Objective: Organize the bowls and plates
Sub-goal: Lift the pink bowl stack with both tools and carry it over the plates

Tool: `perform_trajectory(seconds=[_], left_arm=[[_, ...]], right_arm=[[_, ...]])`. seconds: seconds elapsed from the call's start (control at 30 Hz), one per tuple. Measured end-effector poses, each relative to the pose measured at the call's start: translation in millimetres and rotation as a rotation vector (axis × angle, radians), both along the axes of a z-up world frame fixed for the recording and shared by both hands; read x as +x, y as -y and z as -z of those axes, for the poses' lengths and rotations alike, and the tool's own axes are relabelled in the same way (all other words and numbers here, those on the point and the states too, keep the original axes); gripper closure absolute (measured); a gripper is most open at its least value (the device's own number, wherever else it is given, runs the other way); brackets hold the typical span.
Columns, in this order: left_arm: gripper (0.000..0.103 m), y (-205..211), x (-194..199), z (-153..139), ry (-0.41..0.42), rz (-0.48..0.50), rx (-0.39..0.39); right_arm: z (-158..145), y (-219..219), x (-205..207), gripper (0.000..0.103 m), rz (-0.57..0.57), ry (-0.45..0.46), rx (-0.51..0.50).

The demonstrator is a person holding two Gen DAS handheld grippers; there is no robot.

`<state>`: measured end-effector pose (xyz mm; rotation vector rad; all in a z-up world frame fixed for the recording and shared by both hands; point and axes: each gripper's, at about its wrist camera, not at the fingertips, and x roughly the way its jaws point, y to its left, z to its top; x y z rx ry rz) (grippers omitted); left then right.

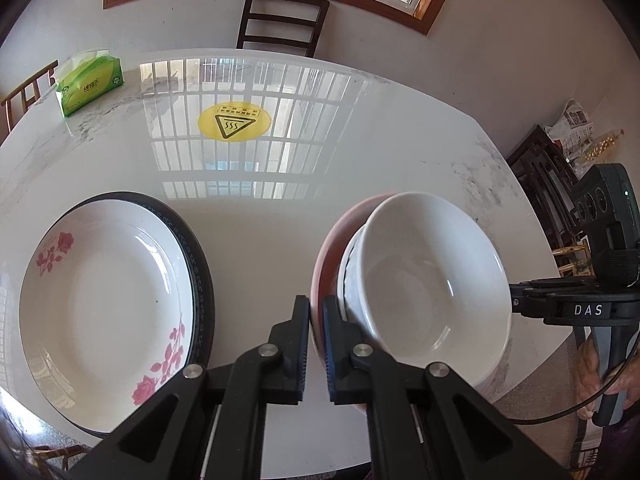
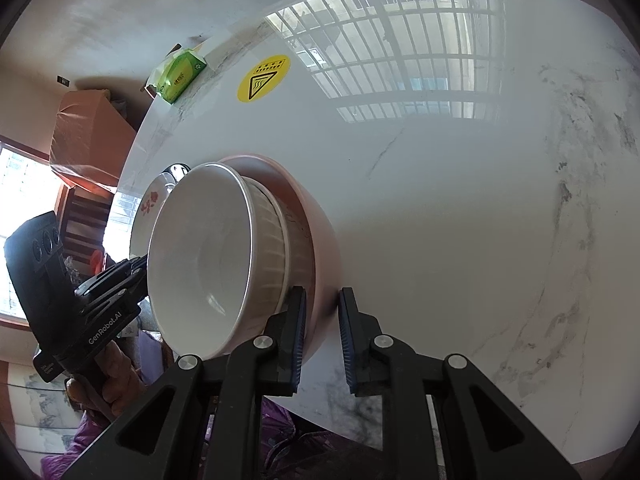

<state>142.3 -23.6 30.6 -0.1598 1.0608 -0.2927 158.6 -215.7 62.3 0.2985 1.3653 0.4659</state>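
A stack of nested bowls stands on the white marble table (image 1: 260, 240): a plain white bowl (image 1: 432, 280) on top, a ribbed white one under it, a pink bowl (image 1: 324, 264) at the bottom. My left gripper (image 1: 316, 312) is shut on the pink bowl's left rim. My right gripper (image 2: 322, 304) has its fingers on either side of the pink bowl's (image 2: 316, 232) right rim, with a gap at the outer pad. The white bowl (image 2: 200, 248) fills the right wrist view. A rose-patterned plate (image 1: 108, 300) lies on a dark-rimmed plate (image 1: 200, 264) to the left.
A green tissue pack (image 1: 90, 86) lies at the far left of the table, a round yellow hot-surface sticker (image 1: 234, 120) at its middle. Dark wooden chairs (image 1: 282, 20) stand behind and to the right. The table's near edge runs just below the bowls.
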Motion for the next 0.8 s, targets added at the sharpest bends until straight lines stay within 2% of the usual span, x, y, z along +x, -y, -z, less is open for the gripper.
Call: perform_trajectory(seconds=[0.27, 0.37, 0.5, 0.53, 0.57, 0.63, 0.8], left_arm=[[0.095, 3.7, -2.1, -1.5, 0.010, 0.005, 0.036], [0.094, -0.5, 1.2, -0.4, -0.001, -0.009, 0.017], [0.097, -1.1, 5.5, -0.6, -0.024, -0.014, 0.009], [0.099, 2.0, 4.5, -1.9, -0.011, 0.002, 0.030], [0.100, 3.5, 2.7, -2.3, -0.003, 0.001, 0.045], [0.100, 4.0, -0.6, -2.5, 0.012, -0.018, 0.058], [0.100, -0.3, -0.2, -3.0, 0.021, -0.016, 0.025]], right_arm=[[6.0, -4.1, 2.1, 0.085, 0.007, -0.037, -0.002], [7.6, -5.8, 2.7, 0.085, 0.011, -0.048, -0.008], [13.4, -5.4, 2.7, 0.079, 0.027, -0.071, -0.009], [12.9, -5.9, 1.6, 0.079, 0.027, -0.064, -0.013], [11.8, -7.4, 0.3, 0.084, 0.018, -0.051, -0.014], [8.9, -11.1, -1.2, 0.085, 0.004, -0.025, -0.025], [13.1, -1.0, -0.5, 0.084, 0.036, -0.048, 0.052]])
